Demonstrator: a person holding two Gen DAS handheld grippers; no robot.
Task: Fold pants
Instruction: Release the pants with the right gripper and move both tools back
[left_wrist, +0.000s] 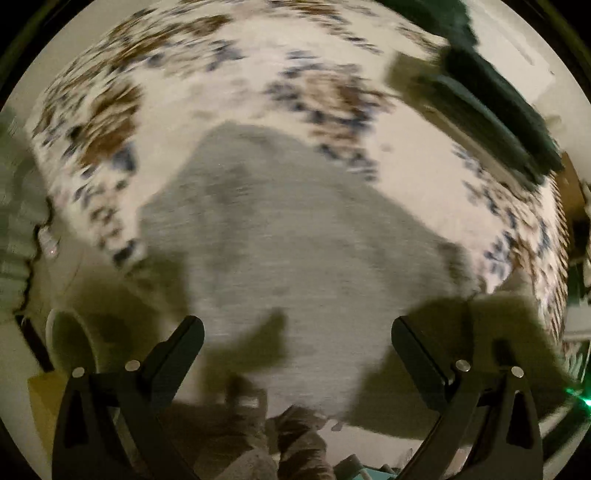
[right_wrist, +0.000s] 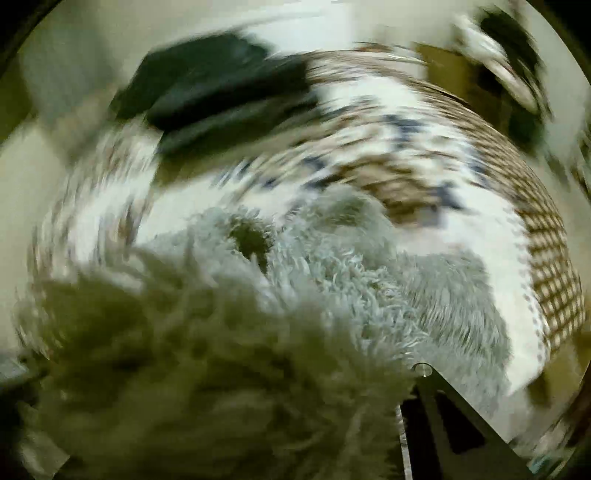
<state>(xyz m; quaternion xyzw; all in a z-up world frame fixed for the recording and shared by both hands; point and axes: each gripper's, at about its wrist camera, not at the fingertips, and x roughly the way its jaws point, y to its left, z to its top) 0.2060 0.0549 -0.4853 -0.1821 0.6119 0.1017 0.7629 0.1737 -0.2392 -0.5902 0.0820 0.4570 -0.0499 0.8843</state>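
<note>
Fluffy light grey pants (left_wrist: 288, 236) lie spread on a patterned bedsheet (left_wrist: 229, 92). In the left wrist view my left gripper (left_wrist: 297, 332) is open and empty, its two black fingers wide apart just above the near part of the pants. In the right wrist view the shaggy grey fabric (right_wrist: 229, 332) is bunched up right against the camera and hides the right gripper's fingertips; only the base of the right-hand finger (right_wrist: 454, 417) shows. The fabric appears lifted off the sheet there. Both views are motion-blurred.
A stack of dark folded clothes (left_wrist: 491, 103) lies at the far right of the bed, also in the right wrist view (right_wrist: 221, 92). A white cup (left_wrist: 70, 343) stands at the lower left. The checkered bed edge (right_wrist: 546, 266) drops off at right.
</note>
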